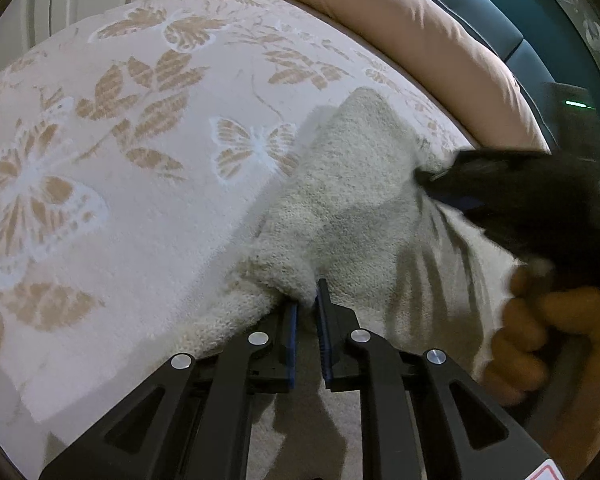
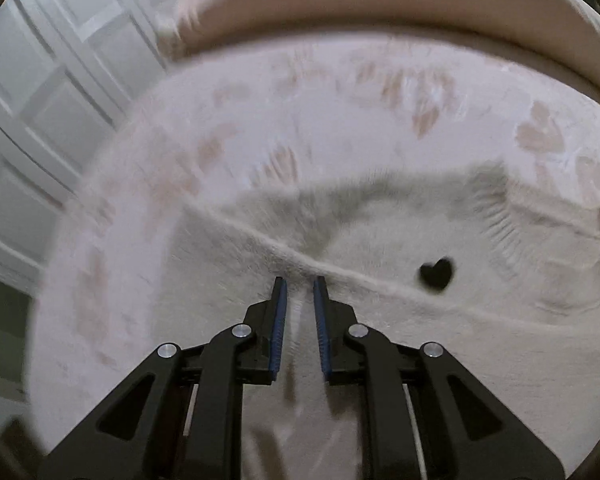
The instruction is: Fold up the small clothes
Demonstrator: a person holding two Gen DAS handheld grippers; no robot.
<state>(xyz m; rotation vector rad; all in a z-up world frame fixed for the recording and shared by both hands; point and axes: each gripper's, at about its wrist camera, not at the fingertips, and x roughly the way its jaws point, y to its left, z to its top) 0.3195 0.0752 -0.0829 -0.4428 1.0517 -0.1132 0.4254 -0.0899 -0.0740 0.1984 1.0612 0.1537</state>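
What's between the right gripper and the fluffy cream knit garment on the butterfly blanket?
Nothing visible. The right gripper sits with its tips at a raised fold of the fluffy cream knit garment; only garment fabric shows in the narrow gap. Whether the pads are pinching it is unclear in the blur.

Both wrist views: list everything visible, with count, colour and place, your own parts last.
Fuzzy garment: one, cream, black heart mark, lying on the blanket, partly folded.
Blanket: one, white with tan butterflies and leaves, under the garment.
Pillow: one, pale pink, along the blanket's far edge.
Panelled door: white, far left in the right wrist view.
Left tongs: black, blue pads, pinching a garment fold.
Right tongs: black, blue pads, nearly shut at a garment ridge.
Hand: one, holding the right tongs.
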